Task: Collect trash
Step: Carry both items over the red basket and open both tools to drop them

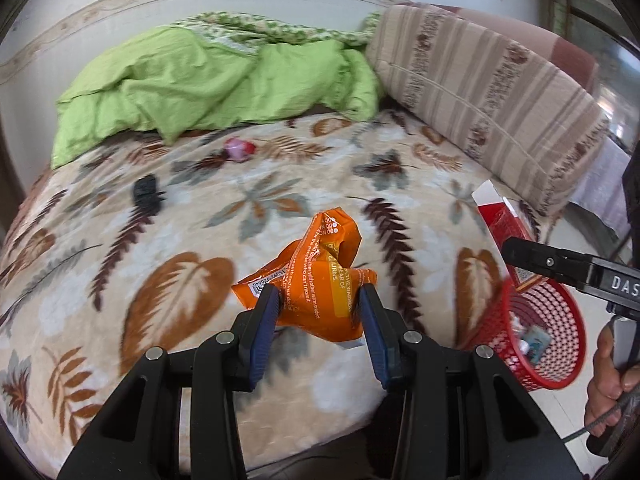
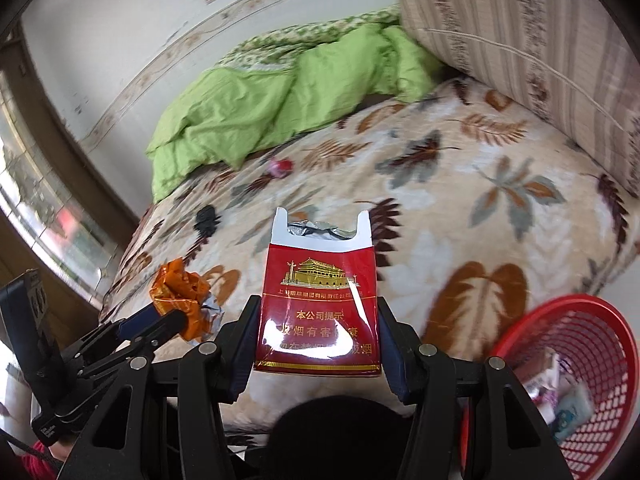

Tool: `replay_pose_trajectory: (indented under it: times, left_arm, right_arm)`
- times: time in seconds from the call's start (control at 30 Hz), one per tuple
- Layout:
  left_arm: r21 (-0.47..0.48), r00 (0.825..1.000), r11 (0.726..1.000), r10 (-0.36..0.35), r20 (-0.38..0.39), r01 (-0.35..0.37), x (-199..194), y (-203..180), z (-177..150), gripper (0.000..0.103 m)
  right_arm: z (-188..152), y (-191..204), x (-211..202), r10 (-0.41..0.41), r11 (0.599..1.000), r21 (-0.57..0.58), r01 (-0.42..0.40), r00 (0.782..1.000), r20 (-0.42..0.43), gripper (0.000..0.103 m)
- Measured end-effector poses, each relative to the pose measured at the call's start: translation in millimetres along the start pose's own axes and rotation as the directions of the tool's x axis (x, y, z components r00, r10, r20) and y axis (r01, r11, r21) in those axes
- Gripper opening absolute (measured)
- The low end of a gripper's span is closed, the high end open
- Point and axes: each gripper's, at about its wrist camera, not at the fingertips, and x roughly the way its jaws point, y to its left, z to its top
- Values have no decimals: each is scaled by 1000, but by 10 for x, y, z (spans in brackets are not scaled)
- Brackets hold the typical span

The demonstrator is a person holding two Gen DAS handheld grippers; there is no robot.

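Here, left hand-held gripper (image 1: pixel 318 304) clamping orange wrapper (image 1: pixel 316 268), right hand-held gripper (image 2: pixel 318 336) clamping red cigarette pack (image 2: pixel 318 304); best released squarely above red basket (image 2: pixel 592 360).

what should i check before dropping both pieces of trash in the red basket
1. Left hand-held gripper shut on the orange wrapper: ok.
2. Right hand-held gripper shut on the red cigarette pack: ok.
3. Red basket in view beside the bed, opening unblocked: ok.
4. Room left in the basket, only a few bits at the bottom: ok.
5. Either item already over the basket opening: not ok, both are above the leaf-print blanket.
6. Trash left on the bed, a pink wrapper and a black object: not ok, still to collect.
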Motion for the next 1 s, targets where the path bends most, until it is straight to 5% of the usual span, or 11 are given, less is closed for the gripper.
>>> replay_pose_trajectory:
  times: [0.17, 0.53, 0.73, 0.83, 0.87, 1.0]
  left_arm:
    - [64, 993, 991, -116, -35, 118, 97, -438, 153, 40]
    - [186, 917, 905, -345, -201, 382, 313, -1564, 246, 40]
    - [212, 880, 868, -388, -273, 449, 507, -1875, 292, 41]
    - [217, 863, 853, -403, -305, 475, 565, -2024, 273, 53]
    - [216, 861, 852, -403, -310, 476, 646, -2029, 316, 63]
    - [212, 864, 857, -399, -307, 471, 695, -2037, 336, 65]
  right_arm:
    - [-45, -541, -384, -85, 991, 111, 81, 996, 39, 57]
    - [-251, -1502, -1080, -239, 926, 318, 205, 968, 74, 57]
    - [-310, -1725, -1257, -255, 910, 360, 207, 963, 92, 57]
    - [-330, -1803, -1273, -253, 904, 375, 203, 963, 89, 58]
    - [-338, -1825, -1271, -250, 904, 378, 200, 964, 87, 58]
    - [-391, -1913, -1252, -240, 895, 402, 193, 968, 68, 61]
